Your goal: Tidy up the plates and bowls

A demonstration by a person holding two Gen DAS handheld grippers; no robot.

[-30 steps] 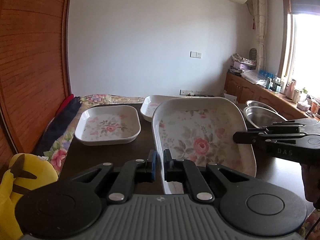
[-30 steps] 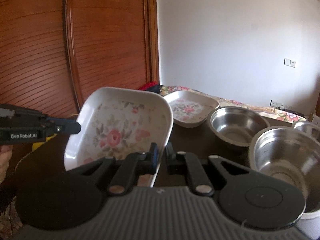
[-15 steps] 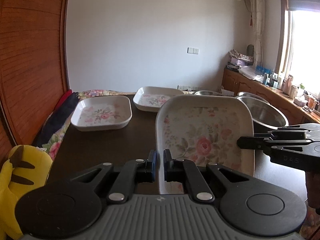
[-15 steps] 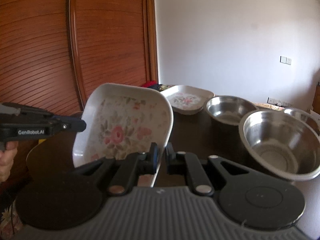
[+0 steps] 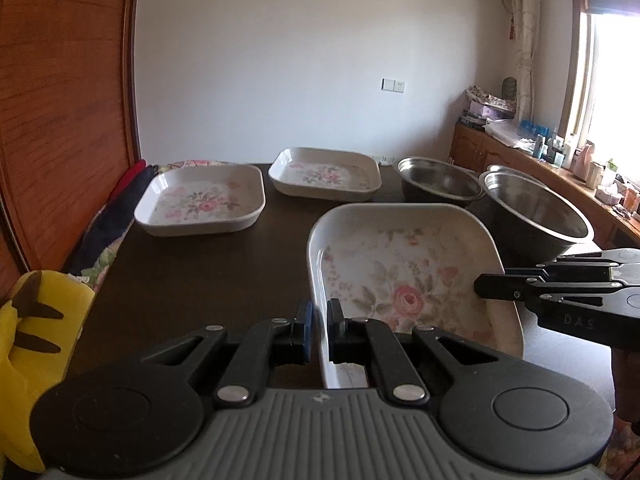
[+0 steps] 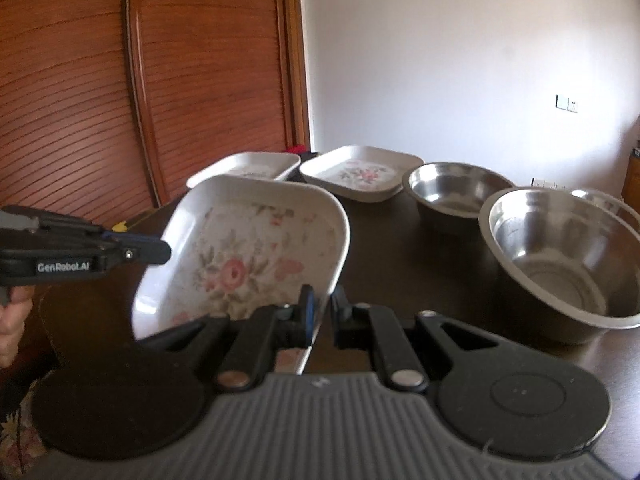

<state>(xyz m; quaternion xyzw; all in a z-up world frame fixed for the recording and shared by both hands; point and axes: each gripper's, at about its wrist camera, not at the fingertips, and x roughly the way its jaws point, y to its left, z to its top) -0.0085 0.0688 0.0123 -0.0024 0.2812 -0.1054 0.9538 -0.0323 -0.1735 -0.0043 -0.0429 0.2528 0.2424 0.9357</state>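
Observation:
A square white plate with a rose pattern (image 5: 408, 272) (image 6: 240, 256) hangs tilted over the dark table (image 5: 180, 280), held from both sides. My left gripper (image 5: 318, 320) is shut on its left rim, and its tip (image 6: 164, 250) shows at the plate's left edge in the right wrist view. My right gripper (image 6: 322, 308) is shut on the right rim; its fingers (image 5: 486, 286) reach in from the right. Two more floral plates (image 5: 200, 204) (image 5: 324, 174) lie side by side at the far end. Steel bowls (image 5: 436, 180) (image 5: 532, 208) stand to the right.
A third steel bowl (image 6: 596, 196) peeks out behind the big one (image 6: 560, 248). A yellow soft toy (image 5: 32, 340) sits at the table's near left. A wooden slatted door (image 6: 200, 80) runs along the left. A hand (image 6: 12, 320) grips the left gripper.
Both grippers have sunk with the plate between them. The plate sits lower in both views, and the far plates and bowls now show above its rim.

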